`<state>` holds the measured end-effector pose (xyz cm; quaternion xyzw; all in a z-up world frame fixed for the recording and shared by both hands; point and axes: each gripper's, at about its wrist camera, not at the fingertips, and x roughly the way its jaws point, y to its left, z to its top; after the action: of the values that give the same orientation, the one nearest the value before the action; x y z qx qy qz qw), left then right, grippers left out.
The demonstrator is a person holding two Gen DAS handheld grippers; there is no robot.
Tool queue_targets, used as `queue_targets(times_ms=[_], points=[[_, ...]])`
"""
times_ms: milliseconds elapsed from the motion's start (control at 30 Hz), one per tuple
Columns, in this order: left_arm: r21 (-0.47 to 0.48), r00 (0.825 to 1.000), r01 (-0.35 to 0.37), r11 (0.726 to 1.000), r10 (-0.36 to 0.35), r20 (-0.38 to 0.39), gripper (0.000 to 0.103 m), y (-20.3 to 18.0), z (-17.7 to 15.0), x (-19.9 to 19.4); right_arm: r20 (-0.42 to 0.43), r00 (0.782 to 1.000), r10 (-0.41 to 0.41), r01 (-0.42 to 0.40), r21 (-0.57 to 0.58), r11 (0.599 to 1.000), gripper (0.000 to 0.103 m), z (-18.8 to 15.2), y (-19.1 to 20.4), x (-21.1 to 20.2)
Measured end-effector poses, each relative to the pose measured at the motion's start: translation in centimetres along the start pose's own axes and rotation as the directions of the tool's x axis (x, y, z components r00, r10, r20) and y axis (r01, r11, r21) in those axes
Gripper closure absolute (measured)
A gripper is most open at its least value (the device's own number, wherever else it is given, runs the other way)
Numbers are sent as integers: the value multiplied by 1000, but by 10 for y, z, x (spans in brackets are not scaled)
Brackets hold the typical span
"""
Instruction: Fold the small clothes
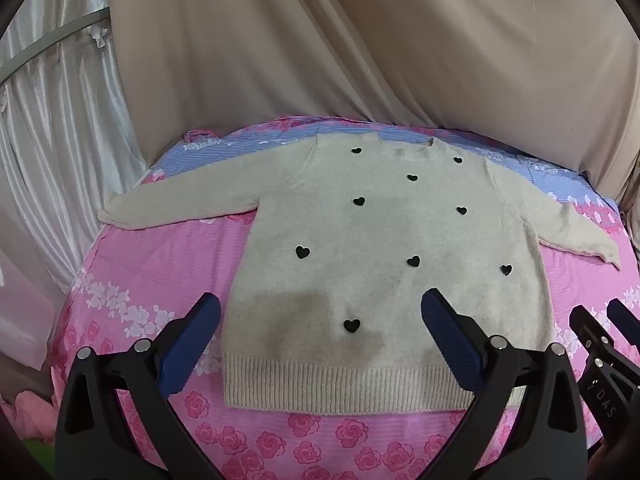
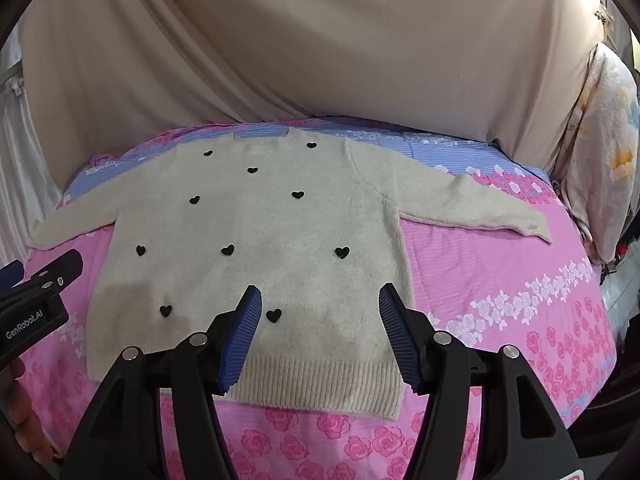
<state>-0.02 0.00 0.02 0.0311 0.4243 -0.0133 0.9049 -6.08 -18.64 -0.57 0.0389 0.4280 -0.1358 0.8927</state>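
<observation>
Beige fuzzy sweater point(image 1: 372, 240) with black hearts lies flat, sleeves out; both tongs point(image 1: 320, 320) point(image 2: 320, 320) spread

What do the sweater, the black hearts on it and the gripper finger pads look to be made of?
Sweater: a soft, fuzzy knit, likely wool or acrylic; matte nap, ribbed hem.
Black hearts: flat pieces with a slight sheen, perhaps plastic or sequin appliqués; too small to be sure.
Finger pads: blue, finely ridged, matte, probably rubber or soft plastic, on glossy black hard plastic bodies.
</observation>
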Motion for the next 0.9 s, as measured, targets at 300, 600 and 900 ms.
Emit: queue_targets(times_ms=[300,600,900], points=[[4,1000,-12,1000,12,-3,5,0,0,1,-3,1000,7,-7,3,1000,44,-1,0,1],[3,1000,-4,1000,4,-1,5,4,0,0,-2,1000,8,-8,4,1000,44,-1,0,2],[12,1000,4,1000,-4,-3,5,-1,-7,-2,-1,1000,10,-10,6,1000,44,-1,-2,2]])
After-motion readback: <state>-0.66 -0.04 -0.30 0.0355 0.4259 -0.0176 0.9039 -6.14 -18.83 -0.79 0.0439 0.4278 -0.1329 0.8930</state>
